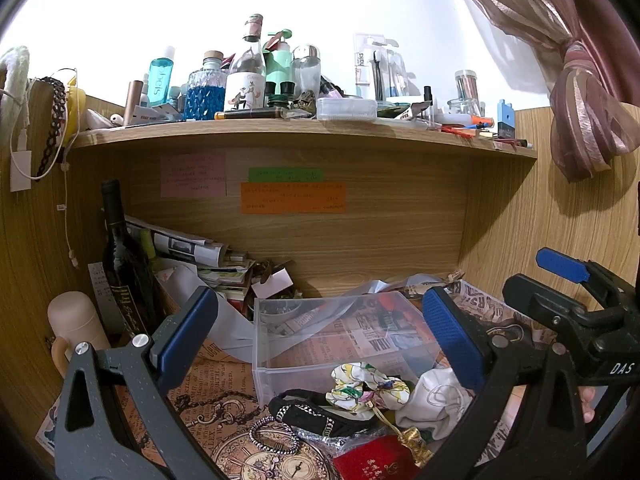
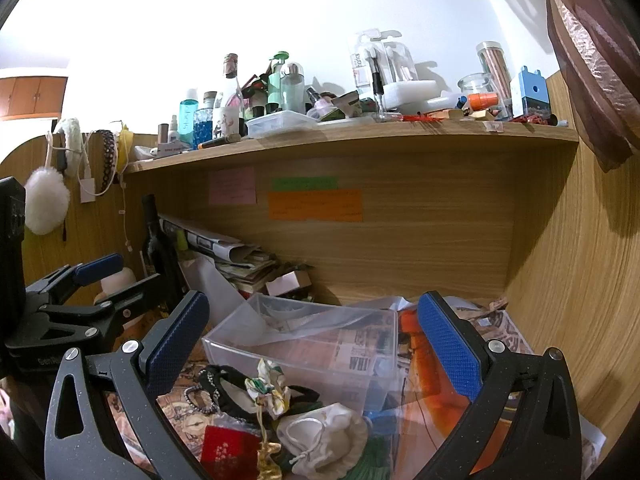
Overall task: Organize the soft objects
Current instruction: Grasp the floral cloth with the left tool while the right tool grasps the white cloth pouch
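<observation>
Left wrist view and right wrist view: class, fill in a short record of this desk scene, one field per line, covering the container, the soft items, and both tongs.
container: clear plastic box, open top, nothing soft inside yet
soft items: floral scrunchie, black headband, white drawstring pouch, heaped in front of the box
other item: red pouch beside the heap
left tongs: open, holding nothing
right tongs: open, holding nothing
surface: desk with printed paper cover
above: cluttered shelf

light: bright, from above shelf (image 1: 304, 136) | wall (image 1: 200, 8) over shelf blown out | below shelf shaded | edges: fisheye-bent, dark-vignetted | focus: sharp
</observation>
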Action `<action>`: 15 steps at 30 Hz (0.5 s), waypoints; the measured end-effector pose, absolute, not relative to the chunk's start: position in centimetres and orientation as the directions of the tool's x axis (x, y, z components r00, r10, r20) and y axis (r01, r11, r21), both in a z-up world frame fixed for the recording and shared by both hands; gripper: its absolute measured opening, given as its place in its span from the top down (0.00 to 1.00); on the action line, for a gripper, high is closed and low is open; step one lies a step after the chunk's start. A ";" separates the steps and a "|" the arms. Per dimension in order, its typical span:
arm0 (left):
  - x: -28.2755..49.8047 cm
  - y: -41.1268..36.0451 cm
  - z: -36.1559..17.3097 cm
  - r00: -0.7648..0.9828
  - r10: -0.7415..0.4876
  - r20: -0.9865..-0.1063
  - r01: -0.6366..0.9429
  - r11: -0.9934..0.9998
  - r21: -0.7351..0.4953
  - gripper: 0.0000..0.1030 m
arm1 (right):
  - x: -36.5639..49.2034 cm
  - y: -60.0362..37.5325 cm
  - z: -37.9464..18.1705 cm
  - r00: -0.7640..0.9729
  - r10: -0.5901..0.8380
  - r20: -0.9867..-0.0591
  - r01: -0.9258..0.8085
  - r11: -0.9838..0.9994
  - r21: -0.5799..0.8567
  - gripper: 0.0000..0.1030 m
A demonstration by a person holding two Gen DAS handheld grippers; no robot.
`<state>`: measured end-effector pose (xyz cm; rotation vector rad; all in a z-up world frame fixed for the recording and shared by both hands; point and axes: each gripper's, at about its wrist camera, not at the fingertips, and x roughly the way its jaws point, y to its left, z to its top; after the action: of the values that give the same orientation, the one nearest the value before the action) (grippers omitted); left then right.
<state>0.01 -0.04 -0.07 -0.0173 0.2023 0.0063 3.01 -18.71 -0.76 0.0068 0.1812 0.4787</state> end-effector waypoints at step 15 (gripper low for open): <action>3.7 1.5 -5.9 0.890 -0.060 -0.452 0.033 0.997 -0.068 0.00 | 5.8 -19.7 -4.8 0.837 0.434 -0.334 -0.432 0.898 0.084 0.00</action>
<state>3.66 1.52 -5.94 -0.0589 0.4707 -0.0486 5.83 -19.70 -4.76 0.0049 0.3547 0.4580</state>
